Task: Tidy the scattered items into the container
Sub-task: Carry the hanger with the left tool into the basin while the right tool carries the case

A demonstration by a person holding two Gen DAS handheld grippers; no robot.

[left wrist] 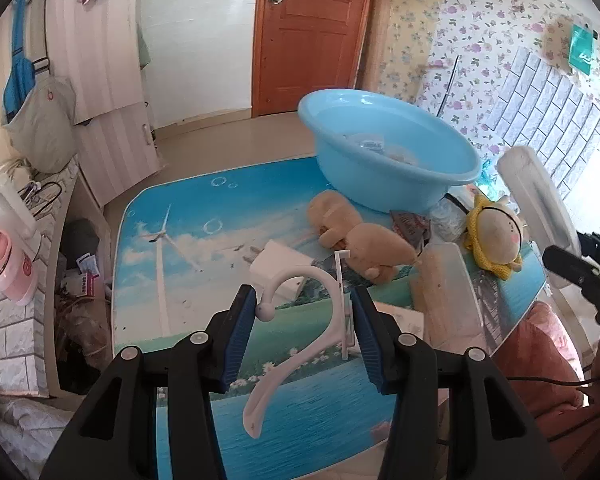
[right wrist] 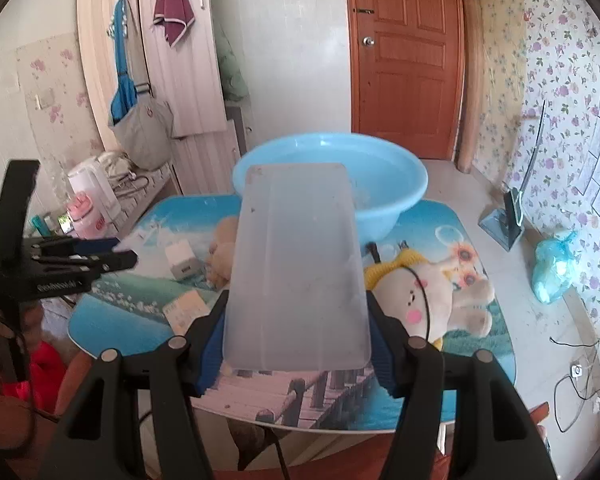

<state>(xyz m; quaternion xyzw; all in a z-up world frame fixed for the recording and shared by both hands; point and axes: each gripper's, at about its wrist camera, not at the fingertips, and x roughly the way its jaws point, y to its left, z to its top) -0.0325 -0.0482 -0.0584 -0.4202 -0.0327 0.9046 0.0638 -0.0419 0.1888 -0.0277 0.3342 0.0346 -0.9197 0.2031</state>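
My left gripper (left wrist: 304, 300) is shut on a white plastic hanger hook (left wrist: 300, 328), which it holds above the table between the blue pads. My right gripper (right wrist: 296, 300) is shut on a frosted translucent cover (right wrist: 296, 268), tilted up toward the blue basin (right wrist: 380, 176) and hiding the fingertips. The basin (left wrist: 392, 152) stands at the far side of the table with a few small items inside. In front of it lie a brown plush (left wrist: 360, 236), a yellow-hooded doll (right wrist: 420, 296) and a white charger block (right wrist: 182, 264).
The table (left wrist: 188, 240) has a printed sea-and-sky top. A white chair back (left wrist: 540, 208) stands at its right. A kettle (right wrist: 92, 188) and a pink jar (left wrist: 4, 264) sit on the left counter. On the floor lies a green bag (right wrist: 552, 268).
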